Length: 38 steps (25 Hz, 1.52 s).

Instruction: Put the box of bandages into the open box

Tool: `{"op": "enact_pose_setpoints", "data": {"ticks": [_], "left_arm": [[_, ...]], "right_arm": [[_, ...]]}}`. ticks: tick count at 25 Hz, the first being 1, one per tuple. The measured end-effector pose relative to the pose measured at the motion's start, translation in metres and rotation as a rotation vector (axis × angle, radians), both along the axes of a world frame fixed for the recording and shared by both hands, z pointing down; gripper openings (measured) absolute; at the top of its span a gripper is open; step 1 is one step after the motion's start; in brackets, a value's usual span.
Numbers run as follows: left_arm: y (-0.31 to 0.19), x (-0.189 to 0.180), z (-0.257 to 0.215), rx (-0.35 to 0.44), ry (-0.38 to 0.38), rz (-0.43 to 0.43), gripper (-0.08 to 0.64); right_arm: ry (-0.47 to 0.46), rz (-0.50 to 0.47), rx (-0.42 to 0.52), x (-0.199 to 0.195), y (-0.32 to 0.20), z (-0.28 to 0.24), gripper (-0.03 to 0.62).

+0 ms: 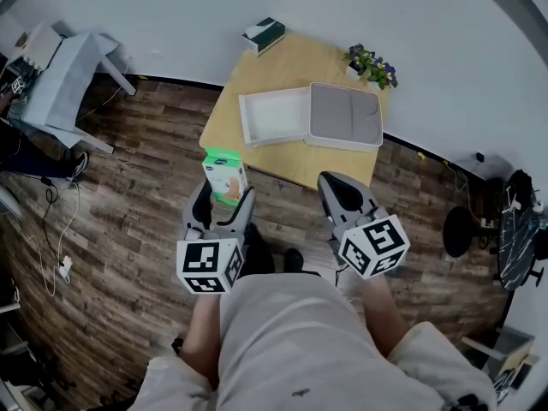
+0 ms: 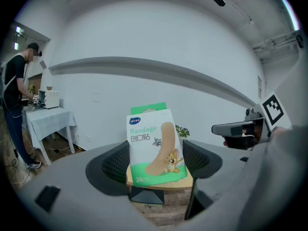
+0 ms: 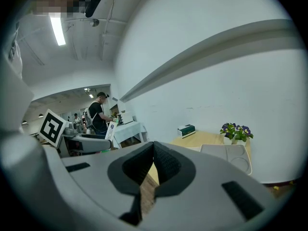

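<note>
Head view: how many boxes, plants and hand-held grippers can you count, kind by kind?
Boxes: 3 (green-and-white cardboard bandage box, open white plastic box, small dark green box)
Purple-flowered potted plant: 1
Hand-held grippers: 2 (left hand-held gripper, right hand-held gripper)
Total: 6

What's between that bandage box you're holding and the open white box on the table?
Only bare tabletop, seen in the head view; the left gripper holds the bandage box short of the open box.
</note>
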<state>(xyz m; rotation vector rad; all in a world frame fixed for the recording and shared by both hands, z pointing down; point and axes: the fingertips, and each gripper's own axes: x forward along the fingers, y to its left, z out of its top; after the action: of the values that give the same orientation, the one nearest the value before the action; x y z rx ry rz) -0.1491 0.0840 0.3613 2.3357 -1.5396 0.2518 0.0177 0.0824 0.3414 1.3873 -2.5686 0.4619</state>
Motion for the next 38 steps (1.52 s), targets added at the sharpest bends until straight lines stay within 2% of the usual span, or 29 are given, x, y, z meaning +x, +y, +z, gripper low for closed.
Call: {"op": "enact_pose_setpoints", "data": {"ticks": [9,20,28,38], "left_arm": [[-0.038,-0.019,0.006,-0.003,-0.019,0.05,0.348],[-0.063,-0.042,0.022,-0.021,-0.027,0.107,0.348],[-0.062,-0.045,0.042,-0.07,-0.034,0.143,0.348],[-0.068,-0.044,0.051,-0.107,-0.021,0.124,0.347]], "right_arm": [[0.0,0.065,0.006,-0.015,-0.028,0.0,0.005],[-0.008,0.126,0.003,-0.043,-0.043,0.007,0.005],[-0.011,0.143,-0.037,-0.053,-0.043,0.021,0.005],[-0.008,0.115,-0.068,-0.054,-0.054,0.029,0.005]]}}
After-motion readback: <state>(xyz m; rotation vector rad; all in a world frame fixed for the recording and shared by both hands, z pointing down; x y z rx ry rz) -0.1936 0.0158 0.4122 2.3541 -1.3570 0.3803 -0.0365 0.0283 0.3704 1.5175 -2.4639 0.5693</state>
